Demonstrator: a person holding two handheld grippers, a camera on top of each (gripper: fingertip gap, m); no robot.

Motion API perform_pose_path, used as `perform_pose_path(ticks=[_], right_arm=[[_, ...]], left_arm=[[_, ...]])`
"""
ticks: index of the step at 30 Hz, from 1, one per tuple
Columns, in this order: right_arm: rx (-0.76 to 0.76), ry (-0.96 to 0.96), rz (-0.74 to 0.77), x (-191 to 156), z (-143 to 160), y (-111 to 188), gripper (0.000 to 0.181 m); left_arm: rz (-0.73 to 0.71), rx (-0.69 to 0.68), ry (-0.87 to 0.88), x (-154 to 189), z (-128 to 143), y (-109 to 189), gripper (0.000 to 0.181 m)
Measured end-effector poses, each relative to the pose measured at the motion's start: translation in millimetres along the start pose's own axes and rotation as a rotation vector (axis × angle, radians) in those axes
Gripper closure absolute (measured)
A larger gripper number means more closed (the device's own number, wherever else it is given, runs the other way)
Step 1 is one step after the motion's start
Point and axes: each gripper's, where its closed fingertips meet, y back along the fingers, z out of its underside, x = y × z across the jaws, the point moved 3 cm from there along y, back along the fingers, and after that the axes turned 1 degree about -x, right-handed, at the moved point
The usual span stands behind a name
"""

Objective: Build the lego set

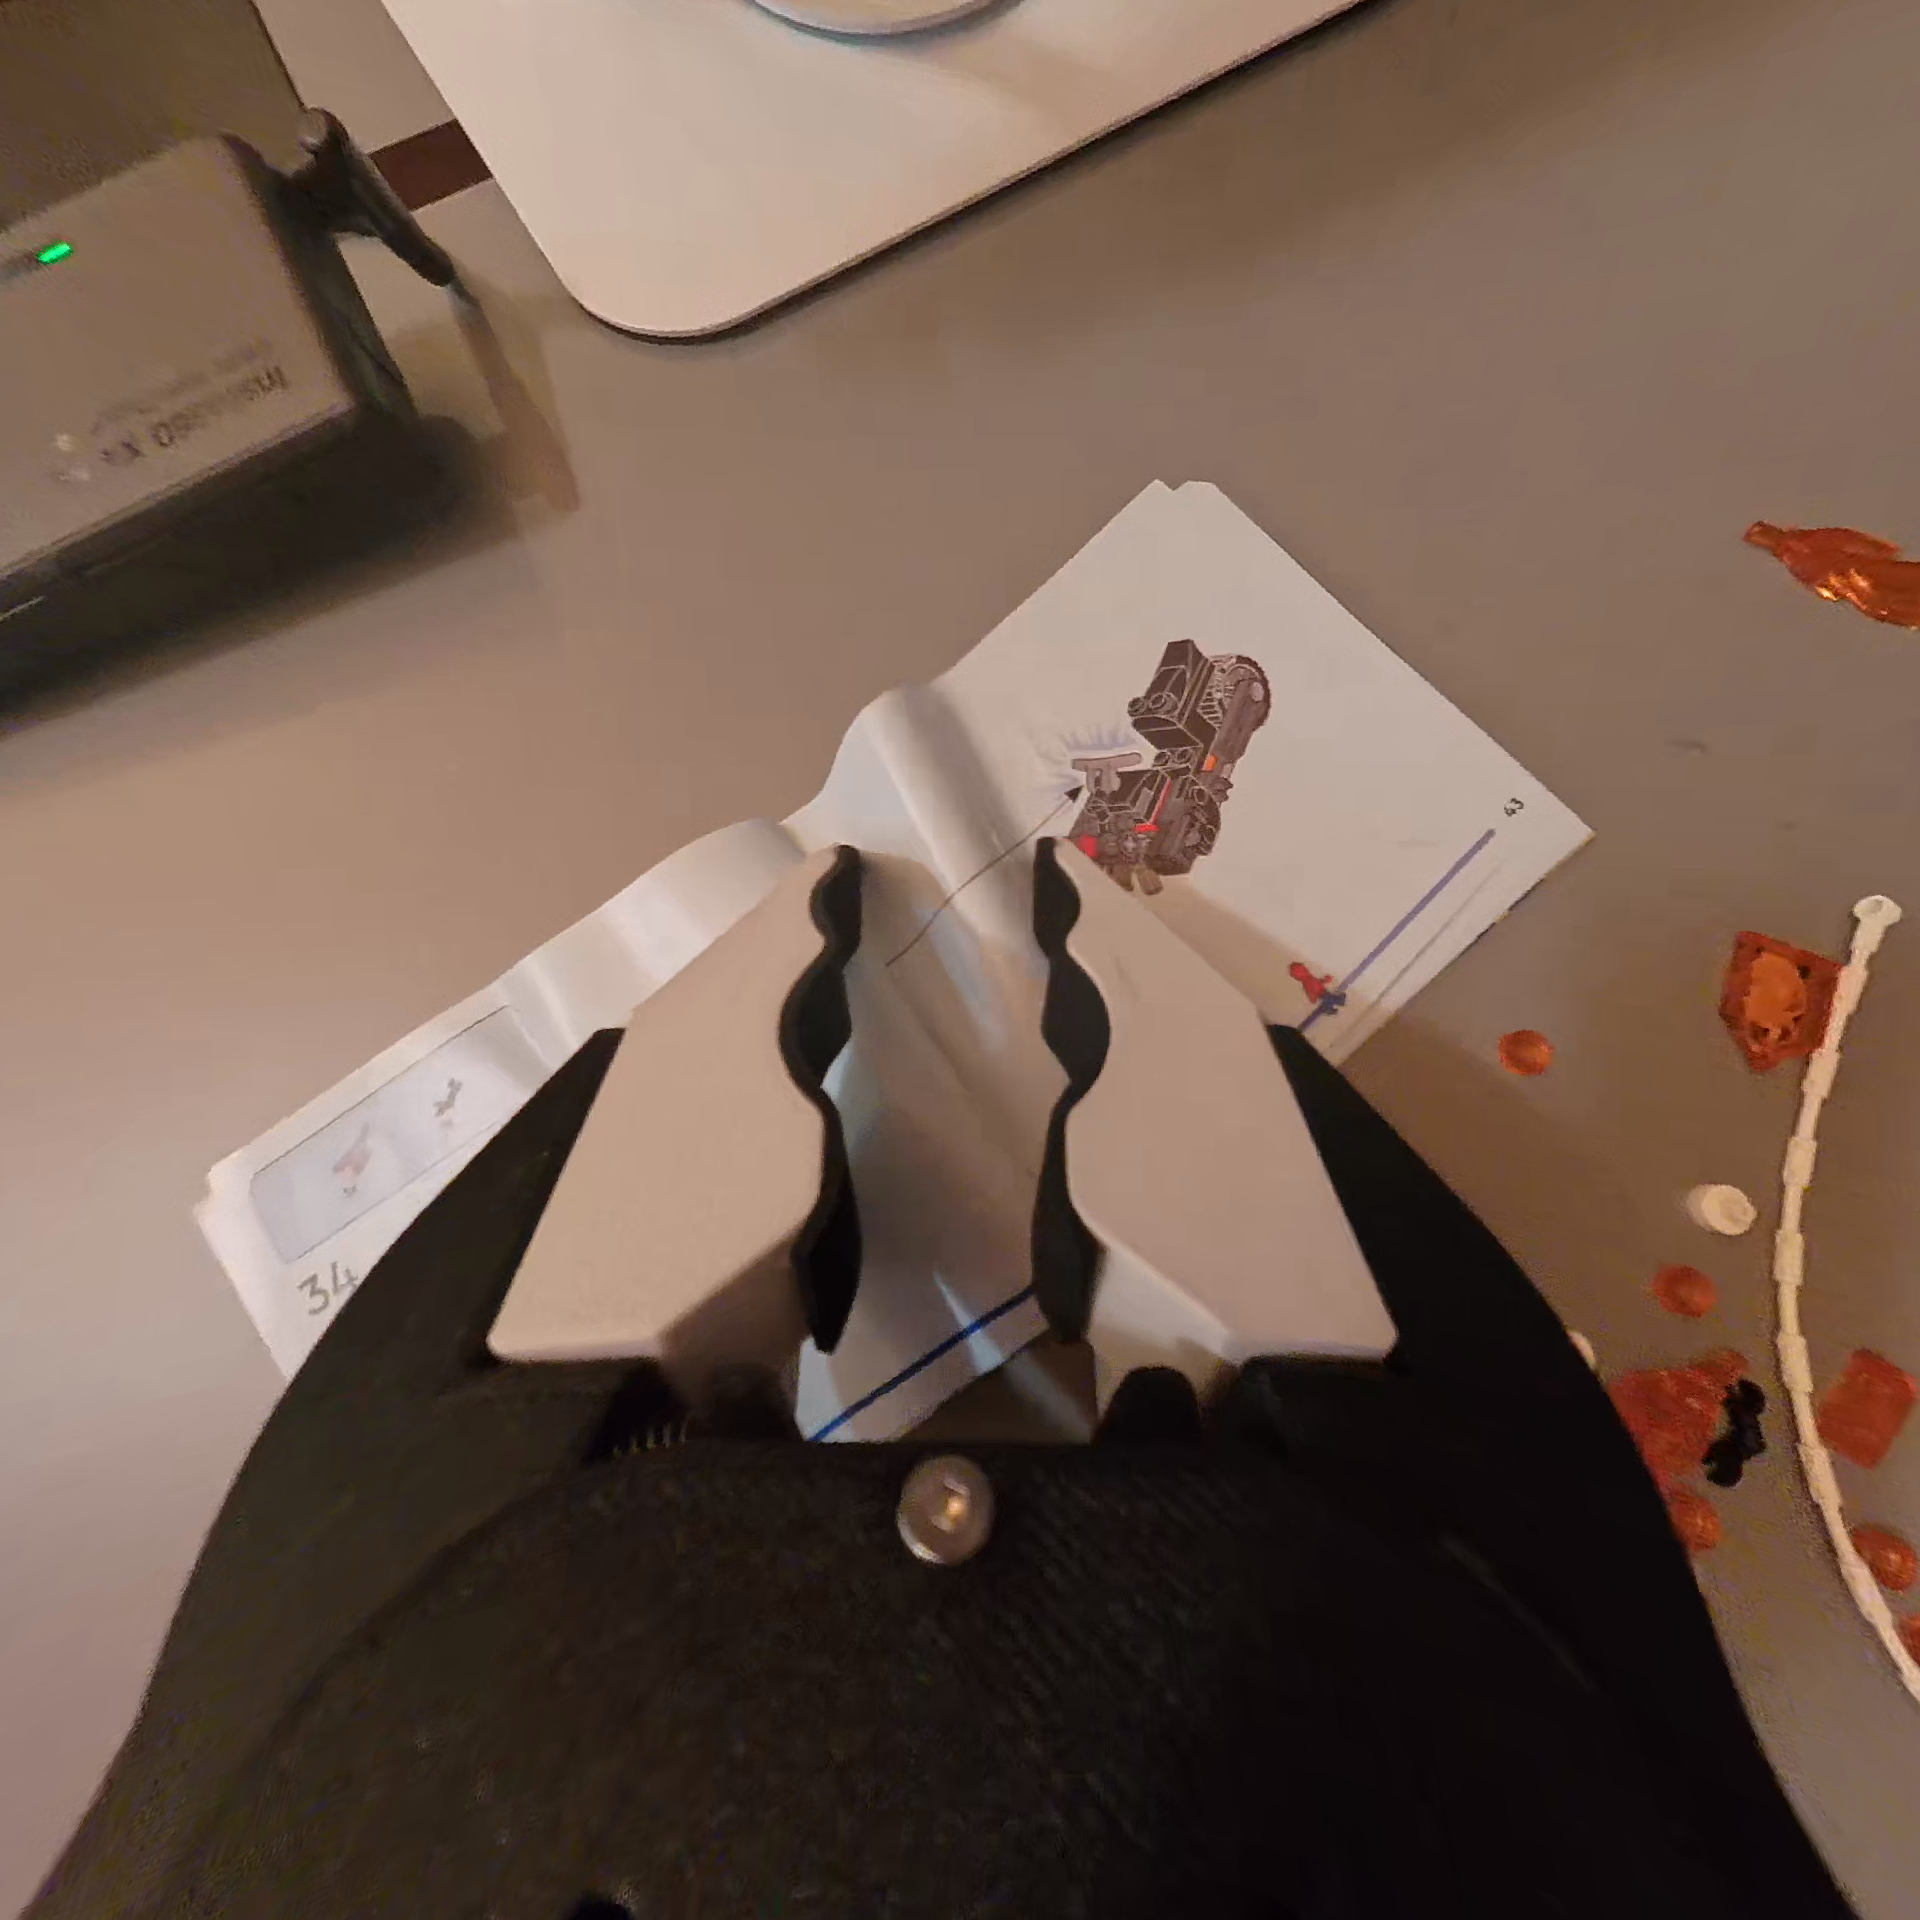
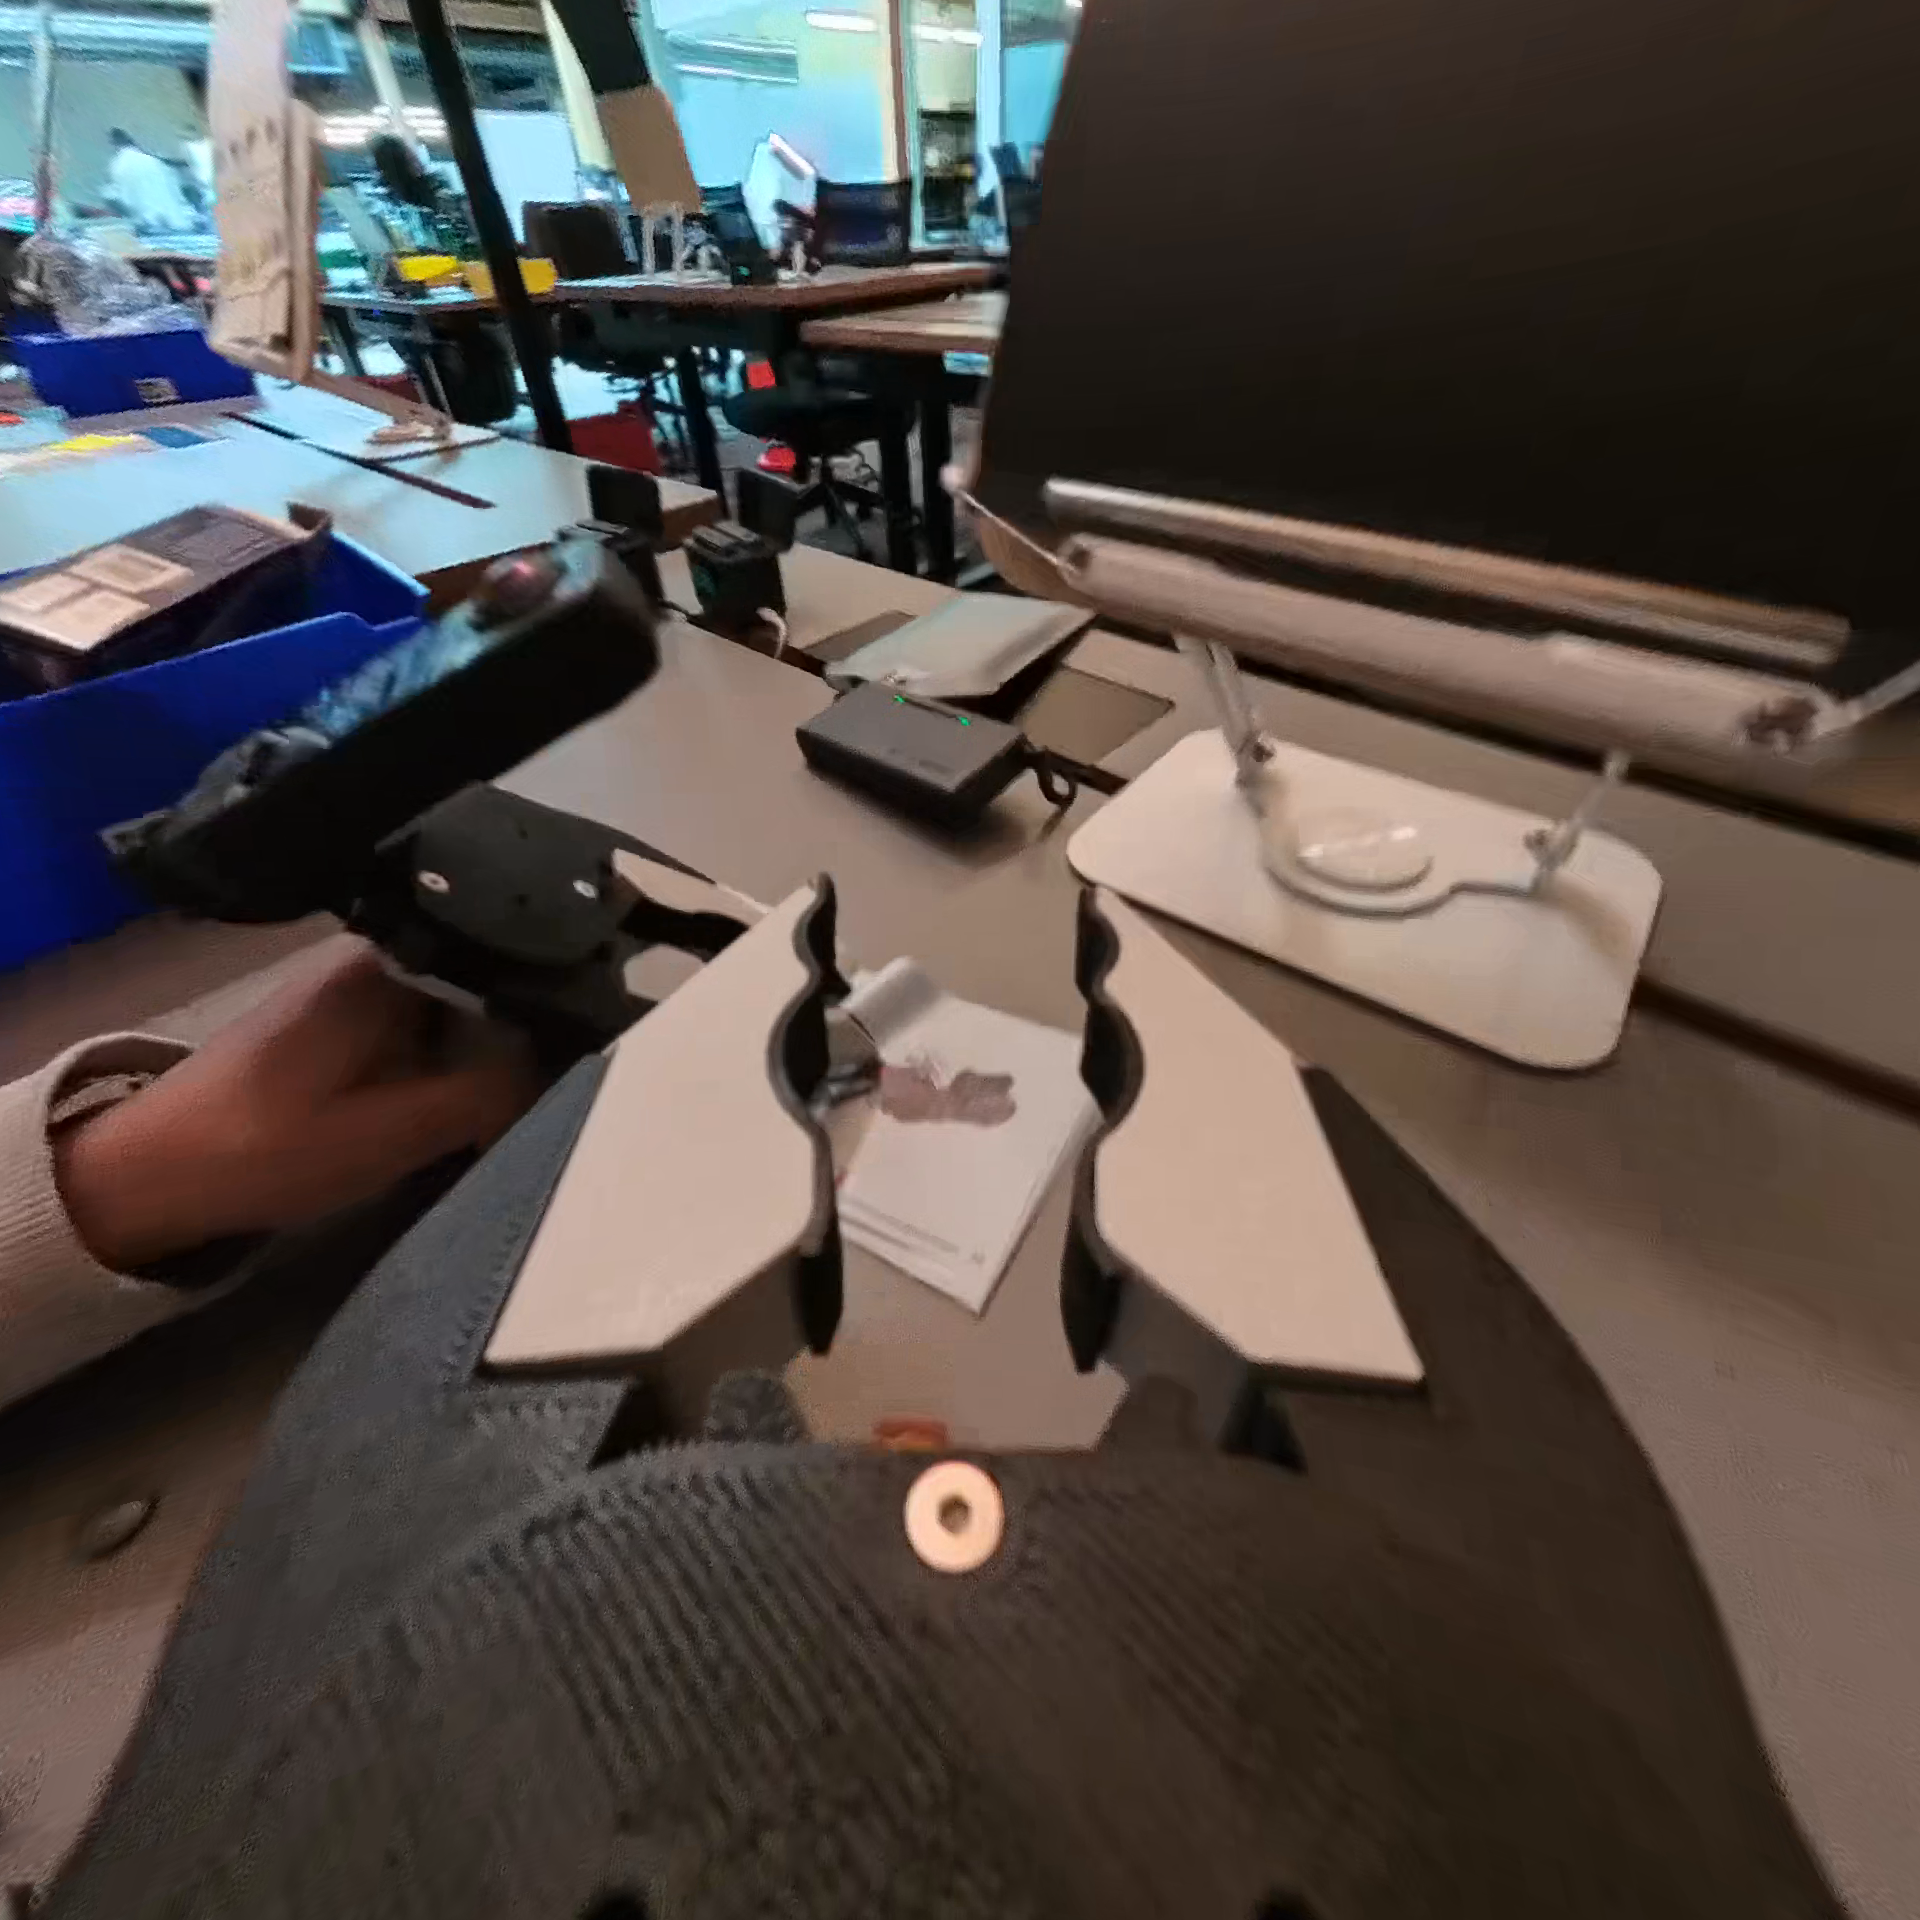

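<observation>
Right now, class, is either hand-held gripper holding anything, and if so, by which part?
Nothing is held. The left hand-held gripper hangs open above the instruction booklet, and the right hand-held gripper is open and empty too.

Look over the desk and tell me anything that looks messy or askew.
The instruction booklet lies crooked, its pages buckled up in folds between the left gripper fingers. Orange pieces lie scattered loose at the right, around a white chain.
</observation>
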Motion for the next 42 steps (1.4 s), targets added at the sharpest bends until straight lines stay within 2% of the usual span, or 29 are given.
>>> perform_pose_path(ticks=[2, 3, 4, 6, 9, 15, 18, 23, 27, 30, 33, 34, 38, 42], right_arm=[[0.006, -0.060, 0.014, 9.3, 8.8, 5.8, 0.139], [0.027, -0.093, 0.010, 12.1, 8.8, 8.8, 0.140], [0.046, -0.124, 0.002, 14.2, 7.8, 10.7, 0.140], [0.054, -0.160, -0.009, 16.2, 9.3, 10.4, 0.140], [-0.023, -0.123, -0.005, 12.8, 26.0, 0.5, 0.139], [-0.228, -0.037, 0.048, 8.0, 61.5, -17.2, 0.121], [-0.223, -0.094, -0.016, -0.5, 63.9, -21.1, 0.113], [-0.293, -0.160, -0.066, -9.8, 76.0, -27.4, 0.109], [-0.351, -0.191, -0.077, -9.2, 88.2, -30.2, 0.118], [-0.343, -0.256, -0.153, -15.3, 87.1, -30.2, 0.140], [-0.312, -0.300, -0.219, -19.2, 83.1, -28.5, 0.181], [-0.294, -0.319, -0.234, -19.1, 80.8, -27.7, 0.181], [-0.211, -0.438, -0.307, -16.7, 69.1, -22.8, 0.181], [-0.126, -0.550, -0.355, -11.4, 59.2, -18.4, 0.181]], left_arm=[[-0.009, 0.001, -0.003, -1.9, -1.1, -0.7, 0.157], [-0.017, 0.001, -0.005, -3.4, -1.0, -0.5, 0.173], [-0.021, 0.001, -0.003, -4.7, -0.9, -0.3, 0.178], [-0.001, 0.012, 0.019, -5.2, -1.0, 1.8, 0.179], [0.059, 0.073, 0.094, -7.5, -3.6, 10.2, 0.179], [0.306, 0.217, 0.377, -19.7, -9.8, 31.7, 0.180], [0.314, 0.259, 0.420, -28.0, -11.1, 35.3, 0.180], [0.435, 0.304, 0.459, -14.9, -18.4, 41.0, 0.180], [0.514, 0.343, 0.485, -8.5, -23.7, 46.4, 0.181], [0.531, 0.340, 0.494, -7.0, -23.4, 44.8, 0.181], [0.523, 0.336, 0.493, -7.0, -22.3, 42.8, 0.181], [0.509, 0.330, 0.485, -7.7, -21.3, 41.5, 0.181], [0.467, 0.319, 0.450, -9.1, -18.8, 38.8, 0.167], [0.435, 0.409, 0.354, -6.9, -27.0, 53.2, 0.121]])
